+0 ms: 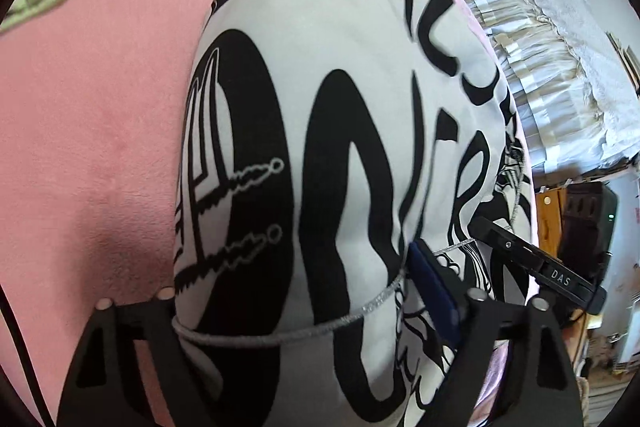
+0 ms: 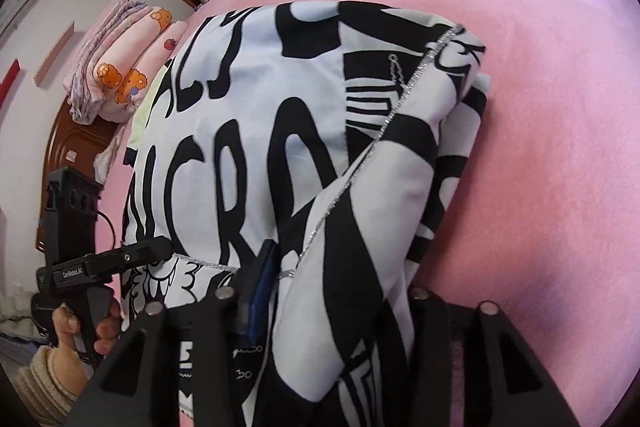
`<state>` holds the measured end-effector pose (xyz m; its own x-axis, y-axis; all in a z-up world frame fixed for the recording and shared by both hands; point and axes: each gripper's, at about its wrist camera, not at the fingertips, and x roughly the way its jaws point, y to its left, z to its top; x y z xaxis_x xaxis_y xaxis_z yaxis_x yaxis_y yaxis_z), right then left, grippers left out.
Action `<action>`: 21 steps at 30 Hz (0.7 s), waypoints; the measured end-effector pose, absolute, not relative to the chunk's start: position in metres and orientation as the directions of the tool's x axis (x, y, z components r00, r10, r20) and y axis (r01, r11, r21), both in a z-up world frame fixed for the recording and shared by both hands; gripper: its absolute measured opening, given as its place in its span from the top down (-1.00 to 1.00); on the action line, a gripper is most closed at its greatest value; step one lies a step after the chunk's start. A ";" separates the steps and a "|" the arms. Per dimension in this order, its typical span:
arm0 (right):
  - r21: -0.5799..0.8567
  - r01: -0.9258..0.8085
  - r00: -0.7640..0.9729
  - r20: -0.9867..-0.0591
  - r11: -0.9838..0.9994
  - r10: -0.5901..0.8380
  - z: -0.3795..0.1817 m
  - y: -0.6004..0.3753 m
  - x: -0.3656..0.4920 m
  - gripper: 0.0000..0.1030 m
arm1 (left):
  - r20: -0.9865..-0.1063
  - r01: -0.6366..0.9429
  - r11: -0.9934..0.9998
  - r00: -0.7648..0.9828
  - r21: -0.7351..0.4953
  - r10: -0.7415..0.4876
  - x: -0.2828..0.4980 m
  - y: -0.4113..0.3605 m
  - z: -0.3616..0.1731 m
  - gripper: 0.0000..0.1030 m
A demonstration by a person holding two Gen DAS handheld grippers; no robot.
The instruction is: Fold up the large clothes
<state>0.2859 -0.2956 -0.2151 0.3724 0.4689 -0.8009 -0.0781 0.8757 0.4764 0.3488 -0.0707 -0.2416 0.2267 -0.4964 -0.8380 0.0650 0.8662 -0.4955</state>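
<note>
Left wrist view: black-and-white printed garment [image 1: 320, 131] fills the frame, lying on the pink bedspread [image 1: 92, 99], already doubled over into a thick bundle with a silver-trimmed edge running across near the fingers. Left gripper [image 1: 316, 315] straddles the garment's near edge, jaws spread wide with cloth bulging between them; no pinch visible, so I read it as open, probably lined up to grab that trimmed hem. Right gripper [image 1: 520, 259] shows just right of the garment, its black finger laid against the fabric. Right wrist view: right gripper [image 2: 320, 311] also sits at the garment [image 2: 256, 131] near edge, cloth draped between its fingers; can't tell if it's clamped or loose, the fabric hides the contact. Left gripper [image 2: 132, 259] comes in from the garment's left, tip touching the cloth, held by the hand [image 2: 76, 327]. Both at the same edge suggests a two-point hold so the next fold lands square. Stacked quilts [image 2: 120, 67] sit beyond the garment, clear of it.
</note>
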 end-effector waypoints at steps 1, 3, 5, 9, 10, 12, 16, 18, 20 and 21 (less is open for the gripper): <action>0.457 -0.086 0.381 -0.806 0.885 0.454 -0.210 -0.293 0.283 0.33 | -0.839 0.071 0.870 0.236 -0.488 -0.490 0.347 -0.073 -0.237 -0.44; 0.421 -0.104 0.407 -0.809 0.901 0.425 -0.197 -0.283 0.277 0.38 | -0.840 0.083 0.875 0.249 -0.477 -0.482 0.343 -0.073 -0.228 -0.32; 0.395 -0.118 0.431 -0.806 0.911 0.406 -0.186 -0.277 0.270 0.43 | -0.846 0.110 0.887 0.266 -0.449 -0.462 0.335 -0.072 -0.215 -0.22; 0.391 -0.131 0.443 -0.799 0.911 0.406 -0.174 -0.263 0.256 0.45 | -0.860 0.155 0.906 0.286 -0.395 -0.423 0.325 -0.072 -0.197 -0.18; 0.397 -0.131 0.441 -0.798 0.908 0.412 -0.174 -0.259 0.252 0.45 | -0.862 0.162 0.908 0.287 -0.386 -0.418 0.322 -0.074 -0.196 -0.17; 0.414 -0.131 0.439 -0.791 0.901 0.427 -0.170 -0.250 0.243 0.45 | -0.867 0.171 0.912 0.286 -0.372 -0.408 0.329 -0.082 -0.197 -0.17; 0.439 -0.138 0.438 -0.777 0.888 0.452 -0.160 -0.222 0.227 0.46 | -0.879 0.172 0.918 0.270 -0.357 -0.392 0.327 -0.075 -0.195 -0.17; 0.448 -0.148 0.433 -0.773 0.882 0.465 -0.155 -0.203 0.220 0.46 | -0.886 0.169 0.923 0.263 -0.347 -0.381 0.325 -0.065 -0.195 -0.17; 0.455 -0.159 0.422 -0.770 0.876 0.478 -0.152 -0.181 0.214 0.46 | -0.893 0.161 0.929 0.261 -0.334 -0.366 0.327 -0.069 -0.194 -0.17; 0.458 -0.165 0.418 -0.769 0.873 0.483 -0.150 -0.172 0.212 0.46 | -0.896 0.155 0.932 0.262 -0.328 -0.359 0.327 -0.071 -0.193 -0.17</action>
